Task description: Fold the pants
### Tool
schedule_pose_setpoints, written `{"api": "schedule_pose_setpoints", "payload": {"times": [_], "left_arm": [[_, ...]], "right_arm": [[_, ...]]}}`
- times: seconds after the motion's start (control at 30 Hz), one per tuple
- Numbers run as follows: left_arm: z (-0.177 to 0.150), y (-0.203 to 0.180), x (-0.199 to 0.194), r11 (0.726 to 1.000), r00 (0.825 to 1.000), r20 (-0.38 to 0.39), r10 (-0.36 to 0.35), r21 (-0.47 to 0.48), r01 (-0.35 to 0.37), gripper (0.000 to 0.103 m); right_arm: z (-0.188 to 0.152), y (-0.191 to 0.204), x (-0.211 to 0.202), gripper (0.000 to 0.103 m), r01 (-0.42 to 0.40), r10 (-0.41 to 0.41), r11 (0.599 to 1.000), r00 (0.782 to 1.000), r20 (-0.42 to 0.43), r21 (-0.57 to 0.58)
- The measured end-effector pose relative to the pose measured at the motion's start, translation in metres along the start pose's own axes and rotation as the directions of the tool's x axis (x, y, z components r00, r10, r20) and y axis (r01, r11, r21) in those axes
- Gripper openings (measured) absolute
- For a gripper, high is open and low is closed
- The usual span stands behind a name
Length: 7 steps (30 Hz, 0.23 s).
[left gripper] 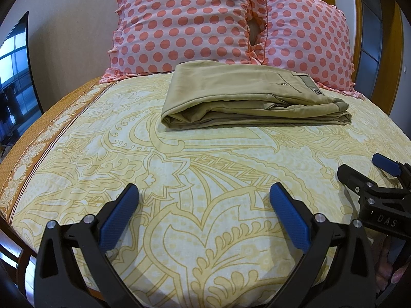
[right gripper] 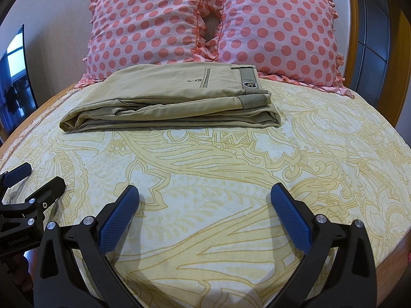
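The khaki pants (left gripper: 246, 97) lie folded into a flat stack on the bed, in front of the pillows, with the waistband and back pocket on top at the right. They also show in the right wrist view (right gripper: 174, 102). My left gripper (left gripper: 204, 192) is open and empty, held over the near part of the bed, well short of the pants. My right gripper (right gripper: 204, 192) is open and empty too, beside the left one. The right gripper shows at the right edge of the left wrist view (left gripper: 359, 172); the left gripper shows at the left edge of the right wrist view (right gripper: 33, 177).
The bed (left gripper: 205, 166) has a yellow patterned sheet with an orange border on the left. Two pink polka-dot pillows (left gripper: 179, 23) (left gripper: 305, 38) lean against the wooden headboard (right gripper: 353, 25). A dark screen (left gripper: 15, 77) stands at the left wall.
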<state>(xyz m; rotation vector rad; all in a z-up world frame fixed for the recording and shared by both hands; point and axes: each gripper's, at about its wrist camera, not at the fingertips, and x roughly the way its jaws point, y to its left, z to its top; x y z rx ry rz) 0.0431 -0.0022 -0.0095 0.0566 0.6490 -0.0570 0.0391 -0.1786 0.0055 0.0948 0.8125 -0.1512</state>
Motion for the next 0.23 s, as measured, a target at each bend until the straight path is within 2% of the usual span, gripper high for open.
{"api": "schedule_pose_setpoints", "payload": {"times": [0.23], "left_arm": [[0.0013, 0.0016, 0.001, 1.0, 1.0, 0.0, -0.001, 0.001, 0.001, 0.101]], "right_arm": [[-0.0005, 0.0, -0.0004, 0.102, 0.0, 0.0, 1.0, 1.0, -0.001, 0.0]]}}
